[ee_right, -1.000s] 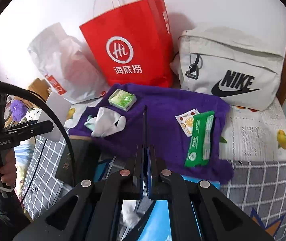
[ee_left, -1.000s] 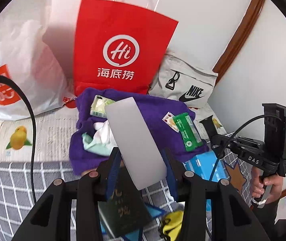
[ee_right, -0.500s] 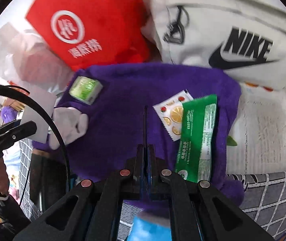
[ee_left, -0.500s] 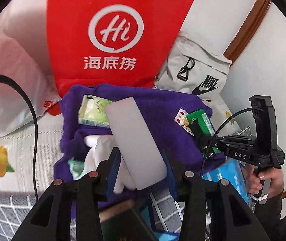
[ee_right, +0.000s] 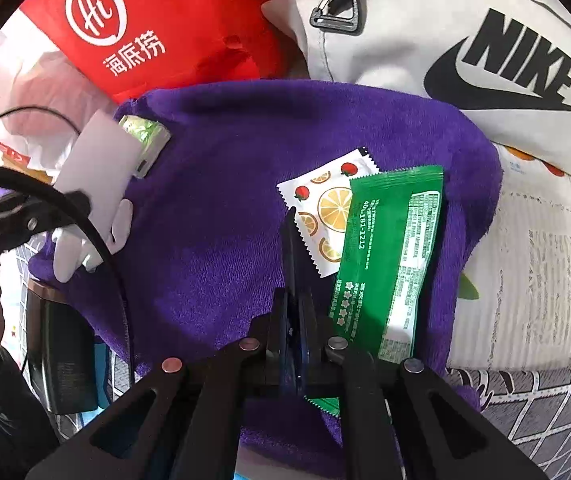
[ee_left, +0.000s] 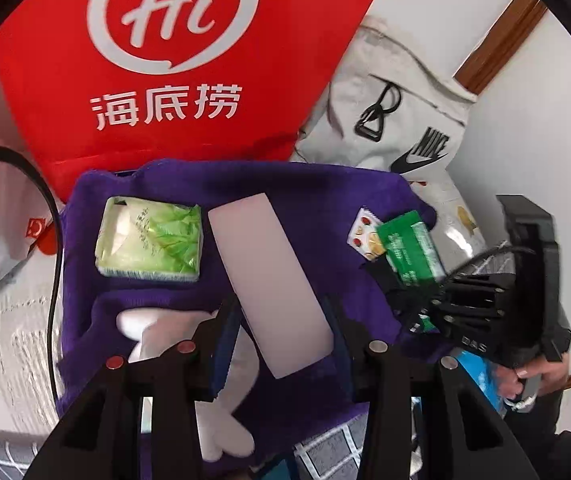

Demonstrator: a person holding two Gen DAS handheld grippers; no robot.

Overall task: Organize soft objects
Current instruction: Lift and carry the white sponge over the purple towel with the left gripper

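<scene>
- Your left gripper (ee_left: 281, 312) is clamped on a pale, flat rectangular pack (ee_left: 269, 280), one blue pad on each long edge, held above the purple plush towel (ee_left: 305, 192) rather than resting on it.
- Your right gripper (ee_right: 291, 240) has its jaws almost together and just beginning to part; nothing shows between them. Its tip hovers over the towel, just beside the small white sachet printed with orange slices (ee_right: 325, 208).
- As I read it, you are midway through the tidying: four soft things already lie on the towel, the fifth is not yet set down.
- On the towel: a green-leaf tissue pack (ee_left: 149, 240) at the far left, a white limp glove-like cloth (ee_left: 189, 344) near your left gripper, and the sachet with a long green foil wipe packet (ee_right: 389, 264) overlapping its right edge.
- Left to do, likely: place the pale pack, then perhaps square up the items or fold the towel.
- Only the right wrist view shows the wipe packet full length, and a dark boxy object (ee_right: 61, 344) beyond the towel's left edge.
- Only the left wrist view shows the grip on the pale pack clearly, and your hand (ee_left: 533, 368) on the right gripper's handle.
- Both views show the red paper bag (ee_left: 165, 60) and the grey Nike pouch (ee_right: 445, 40) standing behind the towel.
</scene>
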